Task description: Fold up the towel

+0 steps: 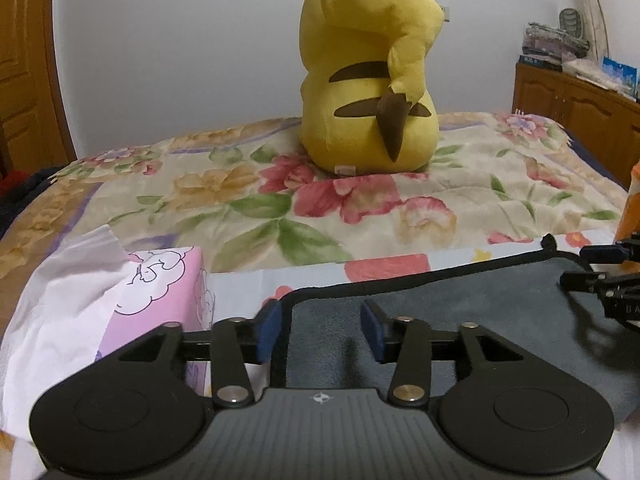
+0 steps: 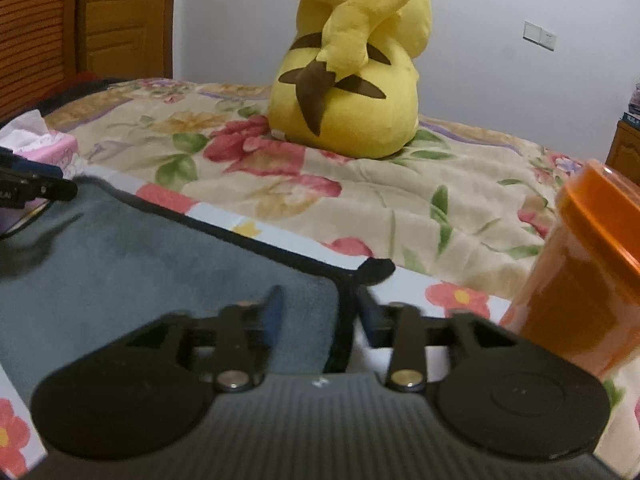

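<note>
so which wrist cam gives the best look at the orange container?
Right wrist. The orange container fills the right side there, lid and translucent body both visible, standing beside the right gripper. The left wrist view catches only a sliver at its right edge, beyond the grey towel.

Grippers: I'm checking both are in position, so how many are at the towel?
2: left gripper straddles the grey towel's left edge; right gripper straddles its right edge.

One grey towel (image 1: pixel 460 312), one yellow plush (image 1: pixel 368 80), one tissue box (image 1: pixel 160 292), one orange jar (image 2: pixel 580 280), two tools.
</note>
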### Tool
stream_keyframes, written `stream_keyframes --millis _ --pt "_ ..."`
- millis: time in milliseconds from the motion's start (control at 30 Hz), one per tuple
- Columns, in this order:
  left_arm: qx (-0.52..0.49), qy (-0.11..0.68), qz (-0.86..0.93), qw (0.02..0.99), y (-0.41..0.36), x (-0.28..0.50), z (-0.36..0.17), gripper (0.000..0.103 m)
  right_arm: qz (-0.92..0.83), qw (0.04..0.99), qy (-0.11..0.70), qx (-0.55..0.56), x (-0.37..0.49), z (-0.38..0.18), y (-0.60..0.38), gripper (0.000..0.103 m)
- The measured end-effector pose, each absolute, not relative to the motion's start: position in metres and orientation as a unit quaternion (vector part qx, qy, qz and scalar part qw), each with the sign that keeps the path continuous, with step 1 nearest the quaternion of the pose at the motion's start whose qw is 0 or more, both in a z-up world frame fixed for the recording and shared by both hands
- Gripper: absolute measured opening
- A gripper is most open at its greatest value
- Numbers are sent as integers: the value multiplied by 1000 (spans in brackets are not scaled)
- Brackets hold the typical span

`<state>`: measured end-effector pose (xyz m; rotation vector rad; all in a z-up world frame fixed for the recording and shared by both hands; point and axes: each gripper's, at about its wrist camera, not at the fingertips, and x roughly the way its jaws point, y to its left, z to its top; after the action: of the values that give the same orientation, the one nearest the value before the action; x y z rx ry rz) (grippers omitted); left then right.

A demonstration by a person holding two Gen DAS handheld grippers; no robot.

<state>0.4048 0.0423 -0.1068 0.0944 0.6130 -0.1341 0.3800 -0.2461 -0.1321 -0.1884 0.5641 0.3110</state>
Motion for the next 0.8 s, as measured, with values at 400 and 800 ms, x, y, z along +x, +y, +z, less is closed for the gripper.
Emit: stream_keyframes --millis 400,800 --pt "60 318 -87 942 33 358 -91 67 153 944 284 -65 343 -111 -251 60" --pt "88 319 -102 938 28 307 -56 70 167 942 285 -60 299 -86 -248 73"
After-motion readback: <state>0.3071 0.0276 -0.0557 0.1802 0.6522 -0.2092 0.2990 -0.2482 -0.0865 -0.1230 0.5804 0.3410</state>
